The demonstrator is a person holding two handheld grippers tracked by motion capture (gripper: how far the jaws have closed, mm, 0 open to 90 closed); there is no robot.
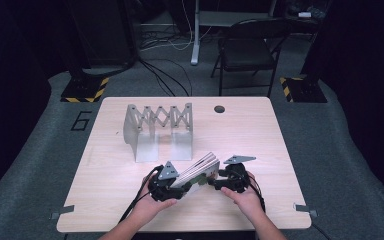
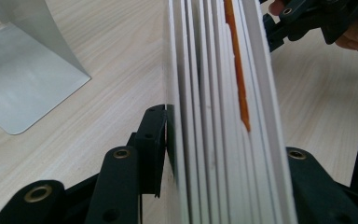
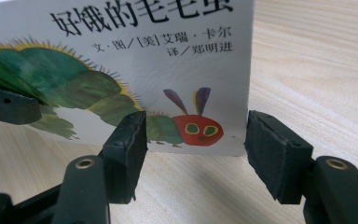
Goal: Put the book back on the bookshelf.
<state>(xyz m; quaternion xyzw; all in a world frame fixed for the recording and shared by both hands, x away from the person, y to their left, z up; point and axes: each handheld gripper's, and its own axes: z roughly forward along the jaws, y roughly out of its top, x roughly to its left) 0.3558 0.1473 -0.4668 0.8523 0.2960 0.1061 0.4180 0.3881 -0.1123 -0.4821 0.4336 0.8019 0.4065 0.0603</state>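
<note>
Inspector: Where is the board book [image 1: 198, 171]?

Operator: Near the desk's [image 1: 105, 200] front edge, about midway along it, standing on edge. My left claw [image 2: 219, 154] is pinching its stacked pages. My right claw [image 3: 193, 154] is spread before the cover, its pads not pressing it.

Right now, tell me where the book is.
In the high view, the book sits near the table's front edge, between both grippers, before the metal rack.

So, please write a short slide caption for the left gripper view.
Left gripper clamps the thick board book by its page edges above the wooden table.
</note>
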